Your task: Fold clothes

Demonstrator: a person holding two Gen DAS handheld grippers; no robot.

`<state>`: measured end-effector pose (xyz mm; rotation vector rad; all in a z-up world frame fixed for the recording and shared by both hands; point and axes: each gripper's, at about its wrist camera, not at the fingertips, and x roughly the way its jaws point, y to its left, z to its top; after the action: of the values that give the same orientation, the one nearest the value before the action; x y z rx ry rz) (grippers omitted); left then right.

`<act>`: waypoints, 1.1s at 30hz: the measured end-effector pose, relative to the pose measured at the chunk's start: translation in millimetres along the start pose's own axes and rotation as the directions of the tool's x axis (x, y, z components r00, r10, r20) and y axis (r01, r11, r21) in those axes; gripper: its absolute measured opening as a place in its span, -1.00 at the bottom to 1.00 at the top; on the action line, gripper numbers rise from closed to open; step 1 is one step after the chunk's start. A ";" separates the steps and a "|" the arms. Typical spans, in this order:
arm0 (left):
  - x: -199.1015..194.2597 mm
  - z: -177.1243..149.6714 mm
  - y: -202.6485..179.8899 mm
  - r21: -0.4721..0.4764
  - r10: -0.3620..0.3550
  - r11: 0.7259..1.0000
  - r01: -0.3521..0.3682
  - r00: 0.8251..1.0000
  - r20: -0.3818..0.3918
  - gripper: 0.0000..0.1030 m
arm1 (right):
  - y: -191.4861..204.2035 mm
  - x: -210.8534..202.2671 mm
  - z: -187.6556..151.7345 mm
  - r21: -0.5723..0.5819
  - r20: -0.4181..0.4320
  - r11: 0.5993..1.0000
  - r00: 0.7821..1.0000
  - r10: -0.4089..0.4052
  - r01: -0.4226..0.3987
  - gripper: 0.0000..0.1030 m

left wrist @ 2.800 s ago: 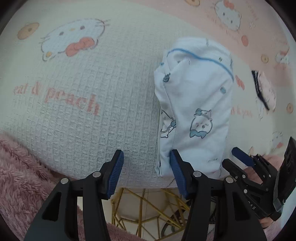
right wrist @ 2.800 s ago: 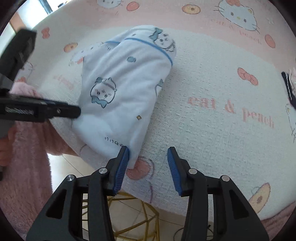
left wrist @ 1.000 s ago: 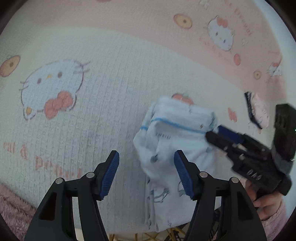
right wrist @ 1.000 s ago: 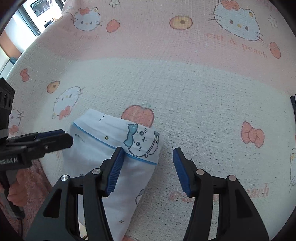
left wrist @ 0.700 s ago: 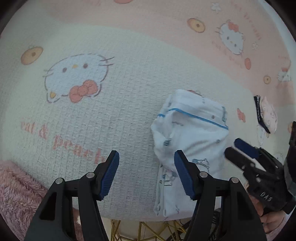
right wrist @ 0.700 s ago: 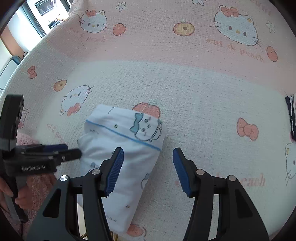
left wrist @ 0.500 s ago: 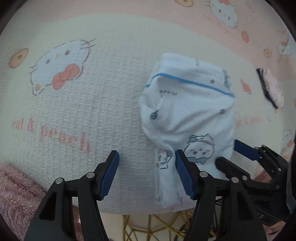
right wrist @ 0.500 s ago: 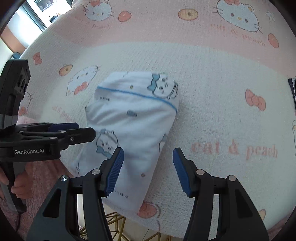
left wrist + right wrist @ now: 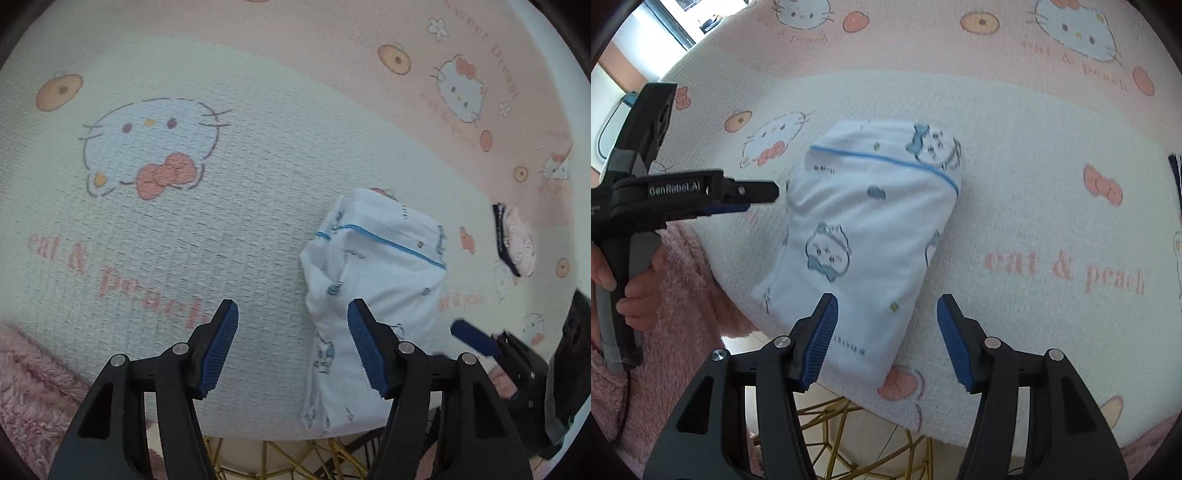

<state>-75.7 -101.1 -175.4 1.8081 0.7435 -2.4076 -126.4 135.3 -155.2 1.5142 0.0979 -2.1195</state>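
Observation:
A folded white garment [image 9: 373, 288] with blue piping and small cartoon prints lies near the front edge of the cat-print tablecloth [image 9: 184, 221]. My left gripper [image 9: 293, 328] hangs open above the cloth. Its right finger overlaps the garment's left side and nothing is between the pads. In the right wrist view the garment [image 9: 871, 221] fills the middle. My right gripper [image 9: 886, 325] is open over its near corner and grips nothing. The left gripper [image 9: 750, 195] shows side-on, left of the garment, held by a hand [image 9: 639, 295]. The right gripper's blue tip [image 9: 474, 338] shows at the garment's right.
A small pink and dark folded item [image 9: 513, 243] lies on the cloth to the right. The table's front edge runs just under both grippers, with a gold wire frame [image 9: 849, 424] and the floor below. A fluffy pink sleeve [image 9: 690, 295] fills the near left.
Both grippers have shifted over the table while staying open. In the left wrist view the garment went from large and central to smaller and right. The garment itself lies unchanged.

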 end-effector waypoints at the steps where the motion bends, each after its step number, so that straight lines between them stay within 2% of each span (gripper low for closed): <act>1: 0.0 -3.8 -1.1 0.006 -0.023 1.000 0.023 1.000 0.002 0.26 | 1.9 -3.2 12.0 -0.015 0.020 1.000 1.000 -0.011 0.012 0.12; 2: 0.0 -7.6 -2.1 0.012 -0.047 0.999 0.047 0.999 0.003 0.26 | 3.6 -6.0 24.6 -0.029 0.038 0.999 0.999 -0.015 0.016 0.12; 4: 7.5 -11.0 -2.4 0.015 -0.027 1.000 0.028 1.000 -0.011 0.26 | 11.4 -6.0 51.8 -0.077 0.058 0.997 0.998 -0.015 0.019 0.12; 6: 12.1 -7.6 4.5 0.002 -0.032 0.999 0.032 0.999 -0.024 0.26 | 22.8 3.7 73.5 -0.164 0.042 0.986 0.998 -0.037 0.044 0.12; 8: 15.4 -4.2 9.1 -0.002 -0.031 1.000 0.031 0.999 -0.030 0.26 | 35.1 23.8 84.7 -0.239 -0.034 0.971 0.999 -0.017 0.008 0.12; 10: 30.6 1.6 -6.7 0.031 -0.003 1.000 0.004 0.999 -0.036 0.26 | 47.5 45.1 94.5 -0.307 -0.121 0.951 0.993 0.005 -0.042 0.11; 14: 39.3 -2.2 -24.7 0.121 0.055 0.991 -0.052 0.998 -0.022 0.26 | 63.0 76.2 95.6 -0.436 -0.163 0.900 0.985 -0.065 -0.013 0.08; 18: 41.0 -6.3 -34.0 0.178 0.085 0.981 -0.082 0.996 -0.010 0.26 | 56.5 90.0 108.2 -0.403 -0.116 0.914 0.987 -0.107 0.051 0.01; 19: 39.6 -4.1 -30.9 0.160 0.064 0.985 -0.061 0.998 -0.014 0.26 | 51.8 93.0 112.6 -0.381 -0.104 0.922 0.987 -0.125 0.076 0.01; 22: 28.3 6.6 -6.6 0.008 -0.070 0.998 0.070 0.998 -0.009 0.26 | 29.4 75.9 124.0 -0.215 -0.052 0.976 0.998 -0.042 0.030 0.00; 23: 22.6 9.8 0.0 -0.026 -0.083 0.996 0.084 0.996 0.017 0.26 | 21.9 62.1 124.9 -0.159 -0.011 0.987 1.000 -0.012 0.010 0.00; 25: 13.3 16.1 1.3 -0.022 -0.073 0.997 0.075 0.995 0.068 0.26 | 9.7 36.6 119.8 -0.096 0.044 0.995 0.999 0.012 -0.008 0.01; 26: 8.7 19.2 1.7 -0.019 -0.067 0.997 0.069 0.993 0.094 0.26 | 7.6 27.5 115.9 -0.092 0.061 0.996 0.998 0.005 0.001 0.02; 28: 14.5 26.2 -11.5 0.010 -0.078 0.997 0.077 0.993 0.090 0.26 | 10.3 21.6 107.6 -0.142 0.047 0.989 0.999 -0.026 0.032 0.03; 29: 18.7 31.3 -15.3 0.030 -0.060 0.998 0.058 0.995 0.080 0.26 | 14.9 24.3 104.7 -0.182 0.029 0.982 0.999 -0.041 0.046 0.03; 33: 44.3 40.3 -23.3 0.129 0.074 0.989 -0.077 0.997 0.028 0.25 | 34.4 41.5 92.7 -0.335 -0.011 0.938 0.995 -0.102 0.092 0.03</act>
<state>-133.1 -85.4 -199.5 1.8132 0.5173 -2.4771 -200.1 57.6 -150.0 1.3589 0.5261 -2.0300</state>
